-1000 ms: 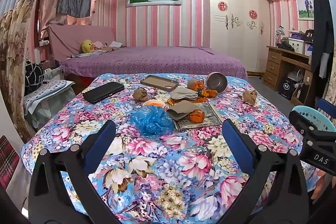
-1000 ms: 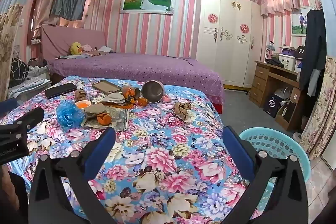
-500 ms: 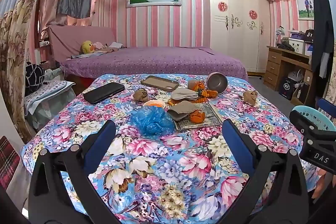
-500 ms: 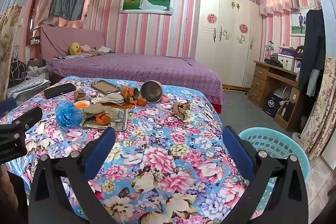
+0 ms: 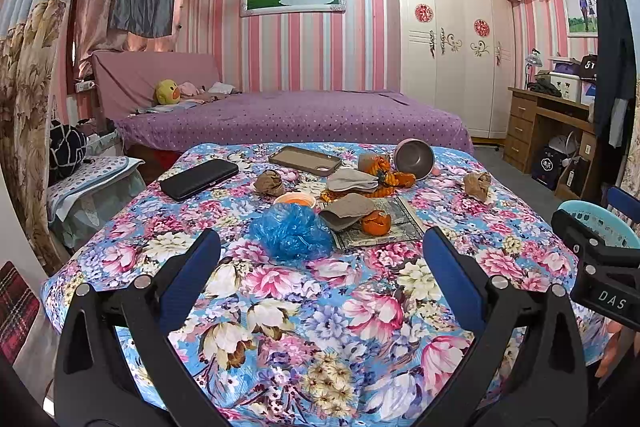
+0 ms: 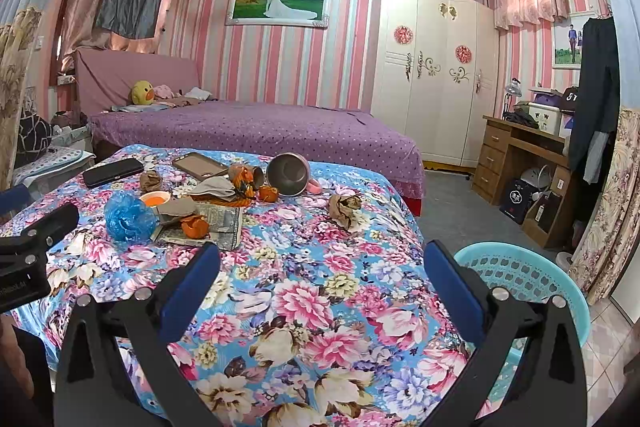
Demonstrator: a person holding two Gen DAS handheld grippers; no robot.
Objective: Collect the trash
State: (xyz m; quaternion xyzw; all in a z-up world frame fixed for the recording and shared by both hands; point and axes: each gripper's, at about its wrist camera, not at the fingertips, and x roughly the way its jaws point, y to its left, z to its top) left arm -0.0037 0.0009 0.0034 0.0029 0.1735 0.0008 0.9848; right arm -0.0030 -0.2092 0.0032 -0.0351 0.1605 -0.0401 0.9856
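- Trash: a crumpled blue plastic bag [image 5: 291,231] lies on the floral tablecloth [image 5: 320,327], nearest my left gripper [image 5: 320,263]. Just beside it, orange peel [image 5: 376,223] and a grey-brown paper scrap [image 5: 347,211] rest on a sheet of newspaper [image 5: 394,223]. More peel [image 5: 394,179] lies behind, near the tipped metal cup [image 5: 414,159].
- Two brown paper wads: one [image 5: 270,183] left of the small orange-filled dish [image 5: 295,199], one [image 6: 345,207] apart on the right side of the table.
- Receptacle: a light-blue basket [image 6: 524,279] stands on the floor off the table's right edge, beside my right gripper [image 6: 322,267].
- Grippers: both are spread wide, holding nothing, and hover short of the trash.
- Non-trash: a black phone [image 5: 199,179] and a brown phone case [image 5: 305,160] lie at the far side.
- Risk 1: the bag is thin and springy; I judge a shallow pinch could slip off or snag the cloth and drag everything.
- Risk 2: the peel sits on loose newspaper; closing on it may lift the sheet and scatter the pieces.
- Risk 3: a careless reach toward the far peel could knock the cup or spill the dish.
- Risk 4: the basket sits below table level; a release too early would likely land on the floor.
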